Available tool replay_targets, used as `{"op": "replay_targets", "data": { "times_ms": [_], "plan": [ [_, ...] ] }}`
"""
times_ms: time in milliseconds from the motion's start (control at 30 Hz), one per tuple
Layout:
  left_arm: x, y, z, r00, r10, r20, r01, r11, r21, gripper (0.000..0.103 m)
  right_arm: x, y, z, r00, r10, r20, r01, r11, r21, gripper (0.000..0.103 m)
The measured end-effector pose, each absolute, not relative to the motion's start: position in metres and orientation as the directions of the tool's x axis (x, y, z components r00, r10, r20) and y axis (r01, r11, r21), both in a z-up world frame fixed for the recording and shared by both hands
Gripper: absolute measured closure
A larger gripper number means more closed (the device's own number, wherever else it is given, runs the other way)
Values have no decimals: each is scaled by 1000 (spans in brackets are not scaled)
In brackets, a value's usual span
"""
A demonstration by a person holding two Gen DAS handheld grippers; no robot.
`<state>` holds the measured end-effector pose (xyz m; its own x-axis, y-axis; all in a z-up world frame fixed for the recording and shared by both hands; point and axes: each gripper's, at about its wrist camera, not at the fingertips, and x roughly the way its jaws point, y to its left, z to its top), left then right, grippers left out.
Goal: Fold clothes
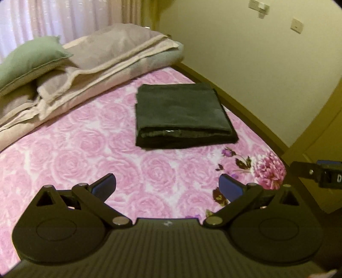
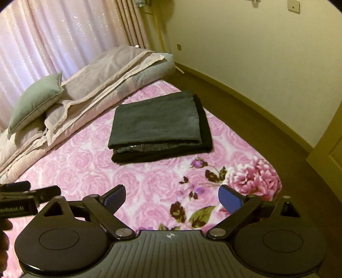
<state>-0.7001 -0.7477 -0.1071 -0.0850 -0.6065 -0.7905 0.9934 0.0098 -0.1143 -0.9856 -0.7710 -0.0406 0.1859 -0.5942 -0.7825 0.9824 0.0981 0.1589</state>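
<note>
Both wrist views looked across a bed covered by a pink rose-patterned blanket (image 1: 89,154) (image 2: 149,181). The left gripper (image 1: 167,186) stood with its blue-padded fingers (image 1: 105,185) spread wide and nothing between them; it hovered above the blanket, well short of the clothes. The right gripper (image 2: 171,197) was likewise spread, its blue-padded fingers (image 2: 229,200) empty and clear of the fabric below.

The dark folded clothes (image 1: 181,115) (image 2: 158,126) lay flat on the blanket as a neat rectangular stack, near the far right edge of the bed and apart from both grippers. In the right wrist view the stack showed a grey-green upper layer resting on a black layer that projected along its right and near sides; a band of denim-like fabric was visible in the near fold.

Behind the stack, a heap of beige and mauve bedding (image 1: 102,64) (image 2: 102,79) ran along the far side of the bed, with a green pillow (image 1: 32,59) (image 2: 36,100) resting on its left part. Pale curtains (image 1: 64,19) (image 2: 53,38) hung behind the bedding. A cream wall (image 1: 256,53) (image 2: 256,53) bounded the right side of the room. A large printed flower (image 1: 269,171) (image 2: 254,177) marked the blanket's near right corner. Each view caught part of the other gripper at its edge.
</note>
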Motion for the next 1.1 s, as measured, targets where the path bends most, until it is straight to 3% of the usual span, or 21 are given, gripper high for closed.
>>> {"op": "replay_targets", "data": {
  "times_ms": [67,500,1100],
  "plan": [
    [-700,-746,-104,-71,-610,-790,994,25,-109,2,-984,-771,-39,179,-597,-782,984,105,145,0],
    [-719,-753,-90,17,-610,-792,987,134,-82,2,-996,-792,-29,213,-587,-781,970,221,99,0],
    [-750,-779,-91,29,-601,-798,993,107,-44,2,-1012,-816,-26,213,-567,-796,970,220,103,0]
  ]
}}
